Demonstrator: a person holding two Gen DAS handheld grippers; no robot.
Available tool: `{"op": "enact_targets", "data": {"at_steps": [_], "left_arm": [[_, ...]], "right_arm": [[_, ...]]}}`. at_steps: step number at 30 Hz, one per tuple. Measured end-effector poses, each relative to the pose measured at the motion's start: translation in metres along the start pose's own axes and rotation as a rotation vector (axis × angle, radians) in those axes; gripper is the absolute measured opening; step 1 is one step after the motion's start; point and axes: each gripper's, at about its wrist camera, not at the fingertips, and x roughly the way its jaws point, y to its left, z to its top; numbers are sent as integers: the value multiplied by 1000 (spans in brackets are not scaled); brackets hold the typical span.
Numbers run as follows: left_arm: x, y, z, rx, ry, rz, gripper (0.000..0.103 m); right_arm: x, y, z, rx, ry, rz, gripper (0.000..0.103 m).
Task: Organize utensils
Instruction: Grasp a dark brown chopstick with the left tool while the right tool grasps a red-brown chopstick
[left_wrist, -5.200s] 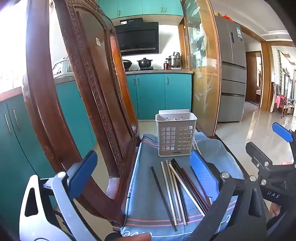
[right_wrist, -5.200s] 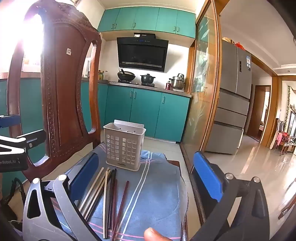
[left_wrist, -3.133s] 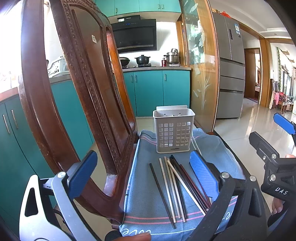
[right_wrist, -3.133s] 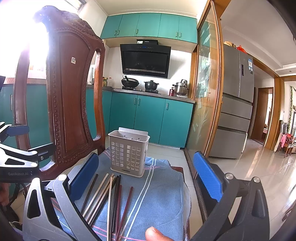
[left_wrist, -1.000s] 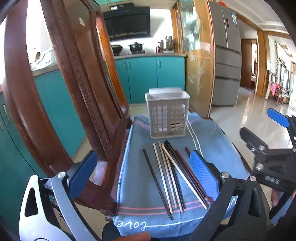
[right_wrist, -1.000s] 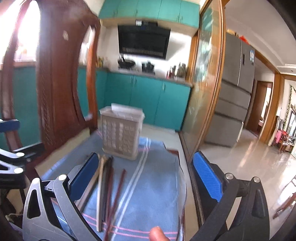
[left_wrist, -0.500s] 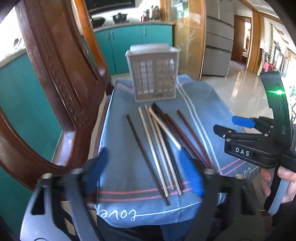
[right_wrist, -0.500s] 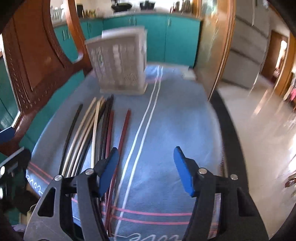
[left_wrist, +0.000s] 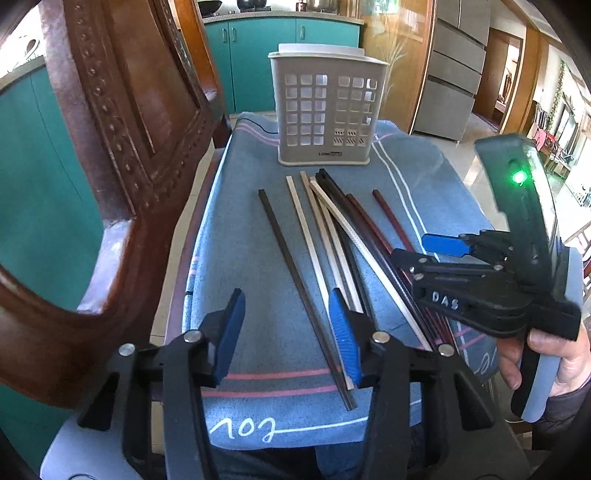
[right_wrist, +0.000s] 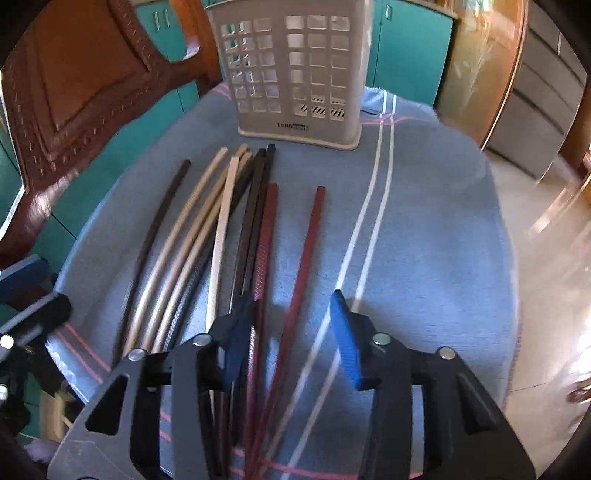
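Several chopsticks, dark brown (left_wrist: 295, 277), cream (left_wrist: 314, 243), black and dark red (right_wrist: 303, 251), lie side by side on a blue cloth (left_wrist: 236, 229). A grey slotted utensil holder (left_wrist: 325, 114) stands upright behind them; it also shows in the right wrist view (right_wrist: 295, 70). My left gripper (left_wrist: 288, 332) is open, low over the near ends of the dark brown and cream sticks. My right gripper (right_wrist: 291, 332) is open, straddling the rightmost dark red chopstick near its lower end; it also shows in the left wrist view (left_wrist: 424, 251).
The cloth covers a wooden chair seat; the carved chair back (left_wrist: 122, 147) rises close on the left. Teal cabinets (left_wrist: 258, 51) and a fridge (left_wrist: 454, 85) stand behind. The cloth's front edge hangs toward me.
Both grippers have dropped down and forward over the chopsticks and their jaws have narrowed. The right gripper now straddles a dark red chopstick.
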Motion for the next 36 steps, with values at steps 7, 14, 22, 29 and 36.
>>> {"op": "enact_targets", "data": {"at_steps": [7,14,22,29,36], "left_arm": [[21,7,2,-25,51,-24,43],[48,6,26,-33,61,-37,35],[72,5,47,-37,74,-10,35],[96,12,62,-52,112,30,35],[126,18,77,-95,161,54,29]], "right_arm": [[-2,-24,1,132,5,29,21],[-5,-44,12,180,-24,23,21],[17,-46,28,175,8,37,21],[12,-45,25,109,15,-71,21],[18,-39,19,49,2,-127,22]]}}
